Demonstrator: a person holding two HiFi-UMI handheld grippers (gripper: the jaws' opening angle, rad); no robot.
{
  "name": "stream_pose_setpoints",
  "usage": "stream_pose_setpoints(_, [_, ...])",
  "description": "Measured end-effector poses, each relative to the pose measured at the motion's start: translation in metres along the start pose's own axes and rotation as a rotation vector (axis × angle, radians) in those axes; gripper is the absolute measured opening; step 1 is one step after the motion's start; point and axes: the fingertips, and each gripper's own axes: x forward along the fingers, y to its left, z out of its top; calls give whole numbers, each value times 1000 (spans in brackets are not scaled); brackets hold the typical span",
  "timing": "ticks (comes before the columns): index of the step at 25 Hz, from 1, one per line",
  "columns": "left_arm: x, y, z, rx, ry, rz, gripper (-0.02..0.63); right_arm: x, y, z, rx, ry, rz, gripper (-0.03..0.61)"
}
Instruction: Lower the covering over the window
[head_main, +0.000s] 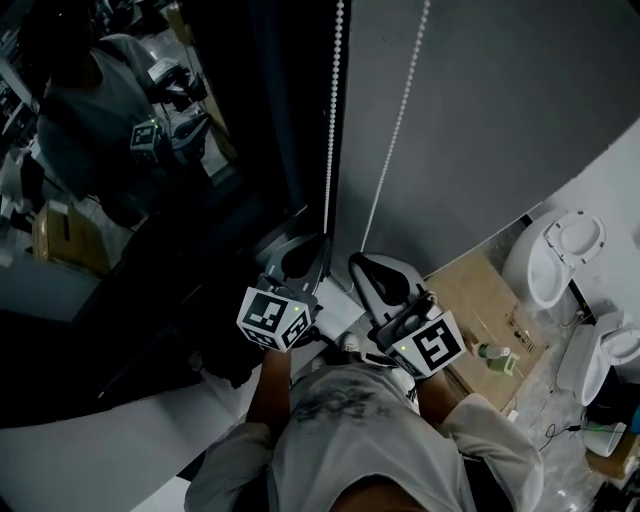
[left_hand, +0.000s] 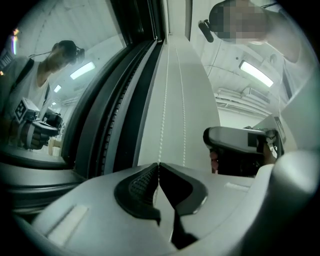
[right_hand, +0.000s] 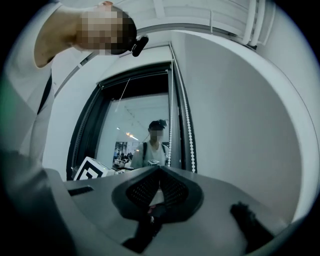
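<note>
The grey roller blind (head_main: 480, 120) hangs to the right of the dark window glass (head_main: 150, 150). A white bead chain drops beside the frame in two strands, the left strand (head_main: 333, 120) and the right strand (head_main: 400, 110). My left gripper (head_main: 305, 250) points level at the left strand. In the left gripper view its jaws (left_hand: 159, 167) are shut, with the beads (left_hand: 161, 125) running straight into the tips. My right gripper (head_main: 365, 268) sits at the foot of the right strand. Its jaws (right_hand: 159, 169) are shut, and a strand (right_hand: 170, 135) passes just right of the tips. I cannot tell whether it is pinched.
The white sill (head_main: 120, 430) runs below the window. To the right on the floor are a cardboard box (head_main: 480, 290), a small bottle (head_main: 497, 357) and two white toilets (head_main: 560, 255) (head_main: 615, 350). The glass mirrors the person and the grippers.
</note>
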Motion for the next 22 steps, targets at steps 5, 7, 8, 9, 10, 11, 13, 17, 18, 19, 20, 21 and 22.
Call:
stream_pose_setpoints(5, [-13,-7,-3,3,-9,-1,15,6,6,10,-8,-45,16,17])
stream_pose_setpoints(7, [-16,-11,-3,9,-2,-3,15,9,8,15,-15,-58,21,17])
stream_pose_setpoints(8, [-17,-13,-7,20,13,-1,15,10,8,16,-20,-56,21,17])
stream_pose_setpoints(9, [-18,-14,-13,35,37,4,15,11,7,17,-25,-47,16,18])
stream_pose_setpoints(10, [-19,-15,-23,46,66,11,15,12,6,18,-28,-39,10,18])
stream_pose_setpoints(11, [-22,-16,-35,42,92,14,15,12,6,19,-29,-38,6,18])
stream_pose_setpoints(13, [-30,-19,-58,0,127,15,15,14,5,22,-30,-44,7,18])
stream_pose_setpoints(17, [-41,-30,-84,-31,172,9,17,15,2,24,-57,-46,19,85])
stream_pose_setpoints(18, [-43,-32,-89,-29,183,8,17,16,1,26,-59,-50,23,91])
stream_pose_setpoints(19, [-44,-34,-94,-25,195,9,17,17,1,29,-59,-57,27,95])
stream_pose_setpoints(20, [-45,-34,-99,-23,207,11,17,18,1,32,-58,-66,33,100])
stream_pose_setpoints(21, [-47,-35,-104,-23,219,13,17,20,2,36,-59,-77,39,103])
stream_pose_setpoints(22, [-49,-35,-110,-25,232,15,17,22,3,40,-63,-85,46,106])
